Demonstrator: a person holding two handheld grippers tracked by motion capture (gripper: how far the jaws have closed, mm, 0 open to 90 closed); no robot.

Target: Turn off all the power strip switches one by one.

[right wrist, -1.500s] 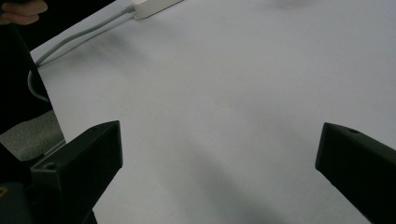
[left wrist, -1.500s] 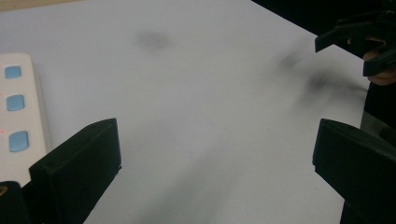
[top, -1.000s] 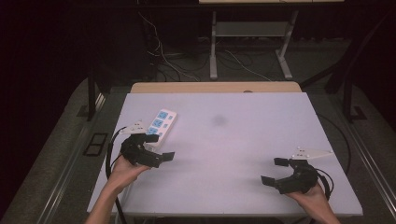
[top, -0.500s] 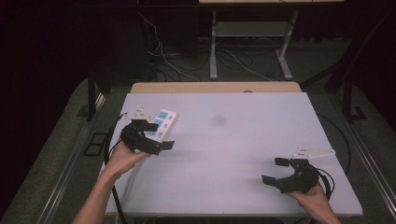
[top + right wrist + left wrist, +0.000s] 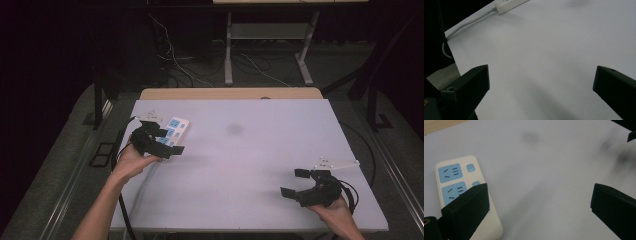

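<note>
Our left tongs [image 5: 167, 145], spread wide, have moved up over the power strip [image 5: 176, 130], so we judge a grasp imminent, while the right tongs [image 5: 299, 183] wait spread on the bench [image 5: 250, 150].

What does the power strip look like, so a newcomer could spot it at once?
Start at the white table and go to its far left corner, next to the left tool. There lies a flat white power strip with rounded corners. Its light blue socket panels and small blue buttons mark it out on the plain surface.
</note>
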